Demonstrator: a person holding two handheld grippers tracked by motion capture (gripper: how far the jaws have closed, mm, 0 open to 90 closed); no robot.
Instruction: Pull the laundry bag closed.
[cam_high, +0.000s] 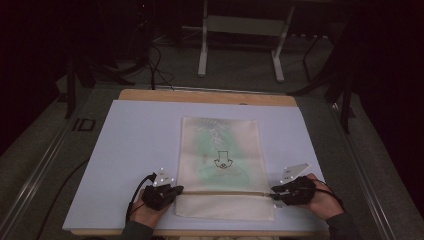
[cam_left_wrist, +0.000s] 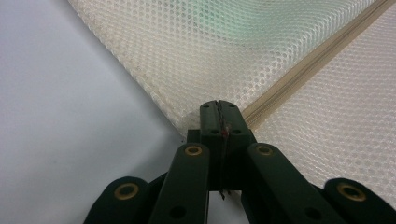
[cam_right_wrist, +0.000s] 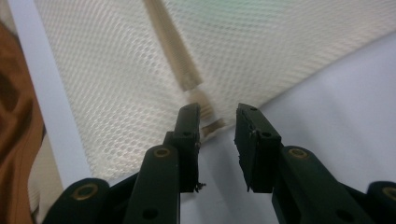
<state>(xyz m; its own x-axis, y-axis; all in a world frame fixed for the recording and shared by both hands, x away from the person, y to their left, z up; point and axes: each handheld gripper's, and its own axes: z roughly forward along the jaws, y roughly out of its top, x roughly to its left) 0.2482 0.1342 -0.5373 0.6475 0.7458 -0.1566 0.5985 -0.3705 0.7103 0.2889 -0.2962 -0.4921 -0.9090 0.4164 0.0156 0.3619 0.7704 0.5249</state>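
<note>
A cream mesh bag (cam_high: 220, 160) with a pale green item and a small black print inside lies flat on the white board (cam_high: 135, 150). A zipper (cam_high: 225, 192) runs across it near its near end. My left gripper (cam_high: 176, 190) is shut on the bag's left edge at the zipper's end; in the left gripper view my left gripper (cam_left_wrist: 218, 105) pinches the mesh bag (cam_left_wrist: 210, 51) beside the zipper (cam_left_wrist: 308, 65). My right gripper (cam_high: 274, 195) is at the zipper's right end. There my right gripper (cam_right_wrist: 219, 114) is open, and the zipper pull (cam_right_wrist: 208, 109) lies by its left jaw.
The board rests on a wooden table (cam_high: 200, 96) whose far edge shows. White metal frame legs (cam_high: 202, 50) and dark cables (cam_high: 155, 65) stand on the floor beyond. A brown surface (cam_right_wrist: 14, 116) shows past the board's edge in the right gripper view.
</note>
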